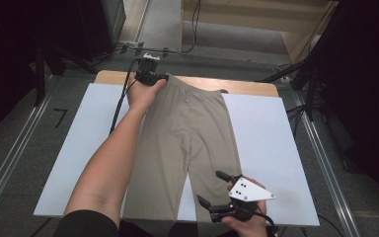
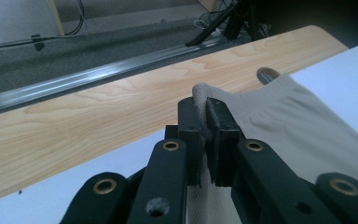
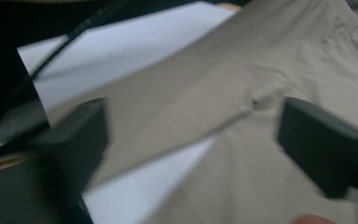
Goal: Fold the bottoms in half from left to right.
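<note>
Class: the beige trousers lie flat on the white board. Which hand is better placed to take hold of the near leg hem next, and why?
Right. The right tool hovers open over the near hem of the trousers; the left tool is far off, shut on the waistband corner.

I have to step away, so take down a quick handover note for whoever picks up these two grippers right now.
Left gripper: shut on the waistband corner of the beige trousers at the far edge.
Right gripper: open, over the right trouser leg near the hem, holding nothing.
Trousers lie flat, legs toward you, on the white board.
Done: one corner gripped.
Left: probably grip the leg, then fold.
</note>
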{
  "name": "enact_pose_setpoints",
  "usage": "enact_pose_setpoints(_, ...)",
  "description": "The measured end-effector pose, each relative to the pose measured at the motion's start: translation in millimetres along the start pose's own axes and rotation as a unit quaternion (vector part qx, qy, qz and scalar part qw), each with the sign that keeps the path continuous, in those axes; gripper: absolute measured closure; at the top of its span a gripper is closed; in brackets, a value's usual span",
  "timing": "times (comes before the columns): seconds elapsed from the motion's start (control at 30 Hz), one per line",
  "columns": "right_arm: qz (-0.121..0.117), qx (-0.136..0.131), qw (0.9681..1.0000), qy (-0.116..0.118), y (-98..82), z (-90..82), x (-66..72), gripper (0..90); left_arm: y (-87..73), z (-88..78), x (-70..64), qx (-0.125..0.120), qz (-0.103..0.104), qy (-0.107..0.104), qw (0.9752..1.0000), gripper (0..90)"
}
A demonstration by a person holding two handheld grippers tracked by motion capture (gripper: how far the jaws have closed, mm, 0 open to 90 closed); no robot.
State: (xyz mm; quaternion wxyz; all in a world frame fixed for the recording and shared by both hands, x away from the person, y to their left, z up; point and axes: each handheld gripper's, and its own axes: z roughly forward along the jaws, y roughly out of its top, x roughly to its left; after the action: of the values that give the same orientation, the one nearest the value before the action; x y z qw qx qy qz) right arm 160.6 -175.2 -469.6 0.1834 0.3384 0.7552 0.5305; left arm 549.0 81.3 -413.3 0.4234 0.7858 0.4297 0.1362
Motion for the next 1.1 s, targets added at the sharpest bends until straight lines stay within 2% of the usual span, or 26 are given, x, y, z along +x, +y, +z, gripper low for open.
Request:
enact_pose_setpoints(0.07, 0.015, 0.006, 0.9997, 0.016, 4.6, 10.7, 12.1, 18.9, 2.1, -2.4, -1.5, -0.001, 0.0, -0.004, 1.0, 86.3)
enact_pose_setpoints(0.1, 0.02, 0.015, 0.9996, 0.014, 6.7, 17.4, 19.0, 22.6, 4.6, -4.9, -3.9, 0.0, 0.005, -0.007, 1.0, 86.3)
enact_pose_setpoints(0.17, 0.027, 0.029, 0.9992, -0.005, 8.5, 28.8, 32.5, 30.6, 6.3, -6.4, -6.7, 0.003, 0.012, -0.007, 0.9999, 86.4)
enact_pose_setpoints(0.23, 0.022, 0.044, 0.9988, 0.0, 8.8, 43.4, 46.4, 36.0, 6.5, -6.5, -8.7, 0.007, 0.011, -0.01, 0.9999, 86.3)
enact_pose_setpoints(0.33, 0.015, 0.068, 0.9969, 0.036, 7.9, 65.8, 66.6, 45.4, 5.9, -5.9, -11.0, 0.015, 0.014, -0.01, 0.9997, 86.3)
enact_pose_setpoints(0.37, 0.012, 0.075, 0.9955, 0.057, 6.3, 75.7, 74.6, 45.8, 5.1, -4.7, -14.6, 0.016, 0.017, -0.01, 0.9997, 86.3)
enact_pose_setpoints(0.4, 0.011, 0.08, 0.9946, 0.065, 5.1, 81.6, 79.8, 46.3, 5.1, -4.7, -14.6, 0.016, 0.017, -0.01, 0.9997, 86.3)
enact_pose_setpoints(0.43, 0.009, 0.09, 0.9936, 0.067, 3.2, 89.3, 87.6, 46.4, 3.5, -3.9, -18.2, 0.016, 0.022, -0.01, 0.9996, 86.4)
enact_pose_setpoints(0.47, 0.009, 0.09, 0.9936, 0.067, 3.2, 89.3, 87.6, 46.4, 3.5, -3.9, -18.2, 0.016, 0.022, -0.01, 0.9996, 86.4)
enact_pose_setpoints(0.5, -0.009, 0.098, 0.9928, 0.067, 1.0, 97.3, 93.5, 46.3, 2.2, -3.3, -19.9, 0.017, 0.024, -0.013, 0.9995, 86.4)
enact_pose_setpoints(0.53, -0.021, 0.116, 0.9901, 0.076, -2.0, 113.4, 106.6, 47.3, 0.5, -3.1, -21.3, 0.017, 0.027, -0.013, 0.9994, 86.3)
enact_pose_setpoints(0.6, -0.019, 0.121, 0.9891, 0.082, -2.4, 123.1, 114.0, 48.6, -0.6, -3.2, -21.3, 0.016, 0.026, -0.014, 0.9994, 86.3)
enact_pose_setpoints(0.7, -0.021, 0.121, 0.989, 0.082, -1.0, 132.2, 121.2, 48.7, -3.9, -3.5, -20.8, 0.016, 0.023, -0.015, 0.9995, 86.3)
enact_pose_setpoints(0.73, -0.029, 0.123, 0.9892, 0.074, 1.0, 141.2, 129.5, 49.1, -6.1, -3.8, -20.3, 0.017, 0.022, -0.017, 0.9995, 86.3)
enact_pose_setpoints(0.83, -0.035, 0.127, 0.9891, 0.065, 2.1, 150.5, 137.8, 53.7, -7.9, -3.8, -20.5, 0.021, 0.026, -0.015, 0.9993, 86.3)
enact_pose_setpoints(0.9, -0.052, 0.134, 0.9877, 0.061, 0.4, 156.7, 143.9, 59.5, -10.0, -4.4, -19.8, 0.021, 0.026, -0.016, 0.9993, 86.3)
enact_pose_setpoints(0.97, -0.076, 0.153, 0.9842, 0.045, -4.0, 161.8, 149.0, 60.5, -11.3, -4.8, -18.6, 0.022, 0.026, -0.017, 0.9993, 86.3)
enact_pose_setpoints(1.0, -0.07, 0.148, 0.9855, 0.046, -5.0, 161.6, 149.1, 61.2, -12.0, -5.2, -18.0, 0.021, 0.024, -0.017, 0.9993, 86.3)
enact_pose_setpoints(1.1, -0.059, 0.156, 0.9852, 0.041, -3.8, 161.5, 149.9, 62.3, -13.8, -5.6, -15.9, 0.022, 0.023, -0.017, 0.9994, 86.3)
